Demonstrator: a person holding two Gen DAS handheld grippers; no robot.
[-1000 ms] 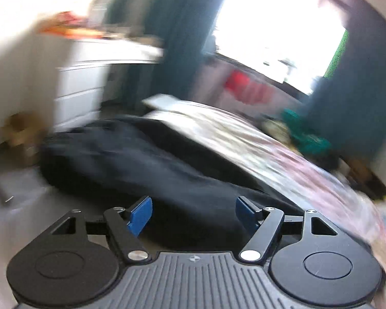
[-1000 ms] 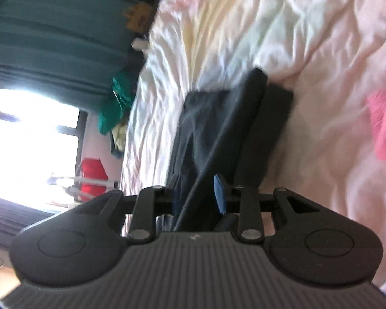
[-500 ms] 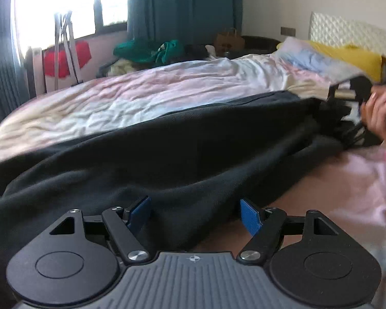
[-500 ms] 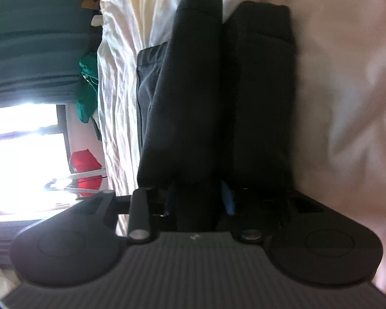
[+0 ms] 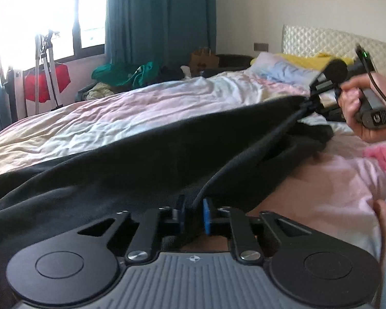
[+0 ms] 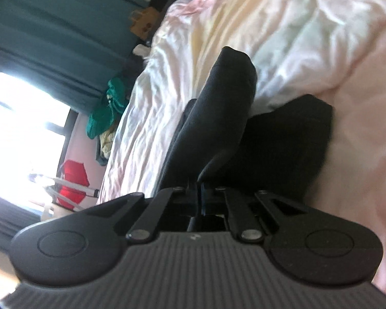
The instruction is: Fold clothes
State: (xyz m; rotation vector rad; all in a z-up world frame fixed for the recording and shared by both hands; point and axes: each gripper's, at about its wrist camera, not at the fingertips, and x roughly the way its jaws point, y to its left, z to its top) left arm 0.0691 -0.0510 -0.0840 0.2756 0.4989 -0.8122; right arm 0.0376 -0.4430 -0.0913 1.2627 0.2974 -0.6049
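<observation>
A black garment [image 5: 141,159] lies stretched across the bed's pale crumpled sheet [image 5: 115,113]. My left gripper [image 5: 193,206] is at its near end, jaws closing tight, blue pads pressed on a taut fold of the black fabric. At the far right a hand [image 5: 357,118] holds my right gripper [image 5: 308,103], which pinches the garment's other end. In the right wrist view that gripper [image 6: 199,188] has its jaws closing together on a ridge of the black garment [image 6: 218,108], with two dark folded sections reaching out over the sheet [image 6: 308,38].
Pillows [image 5: 278,64] and a quilted headboard [image 5: 321,38] stand at the bed's head. Something fluffy and pink [image 5: 383,154] lies at the right. Beyond the bed are a green clothes pile [image 5: 131,73], a paper bag [image 5: 203,59], a red item on a stand [image 5: 46,79] and teal curtains [image 5: 159,18].
The left gripper swung round to look along the bed, sank to the black garment and shut on its edge. The right gripper shut on the other end; the fabric between them is pulled taut.
</observation>
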